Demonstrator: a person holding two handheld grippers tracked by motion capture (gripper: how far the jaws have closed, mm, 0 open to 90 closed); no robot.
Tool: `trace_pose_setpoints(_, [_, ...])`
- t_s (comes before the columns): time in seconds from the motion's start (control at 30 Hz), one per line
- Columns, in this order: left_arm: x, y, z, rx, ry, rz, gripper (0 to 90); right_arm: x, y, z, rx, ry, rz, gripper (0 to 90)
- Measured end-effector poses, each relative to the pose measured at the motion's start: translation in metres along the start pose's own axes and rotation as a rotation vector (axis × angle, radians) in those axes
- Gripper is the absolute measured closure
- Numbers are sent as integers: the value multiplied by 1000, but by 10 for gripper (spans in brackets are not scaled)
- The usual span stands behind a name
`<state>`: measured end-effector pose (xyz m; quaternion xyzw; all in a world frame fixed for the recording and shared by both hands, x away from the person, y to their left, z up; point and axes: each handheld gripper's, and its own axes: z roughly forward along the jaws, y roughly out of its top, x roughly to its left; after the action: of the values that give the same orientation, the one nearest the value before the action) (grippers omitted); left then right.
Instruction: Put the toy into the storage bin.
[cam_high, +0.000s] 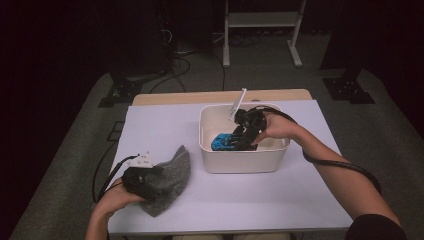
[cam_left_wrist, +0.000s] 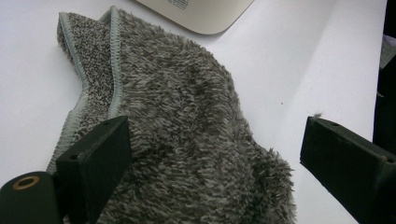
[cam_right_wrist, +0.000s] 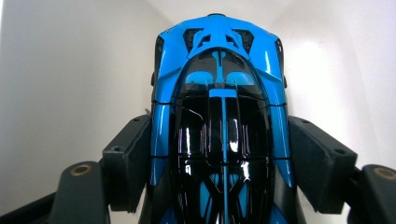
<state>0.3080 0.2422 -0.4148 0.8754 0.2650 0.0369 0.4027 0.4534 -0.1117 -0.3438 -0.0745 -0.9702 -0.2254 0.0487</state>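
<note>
Inside the white bin (cam_high: 240, 159), at the worktop's (cam_high: 260, 200) two o'clock, the right tongs (cam_right_wrist: 218, 154) clamp the blue toy car (cam_right_wrist: 219, 70). At eight o'clock, the left tongs (cam_left_wrist: 210, 158) rest released over the grey cloth (cam_left_wrist: 187, 140).

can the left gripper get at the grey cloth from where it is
Probably yes: the left gripper sits right over the fluffy grey cloth with its jaws spread wide, one on the pile, one beside it. Nothing lies between them; the white tub stands apart.
</note>
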Motion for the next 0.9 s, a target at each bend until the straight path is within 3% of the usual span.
trace_pose_setpoints(0.9, [1,-1,0,1,0,-3,83,-4,2,18,39,34,-2,269])
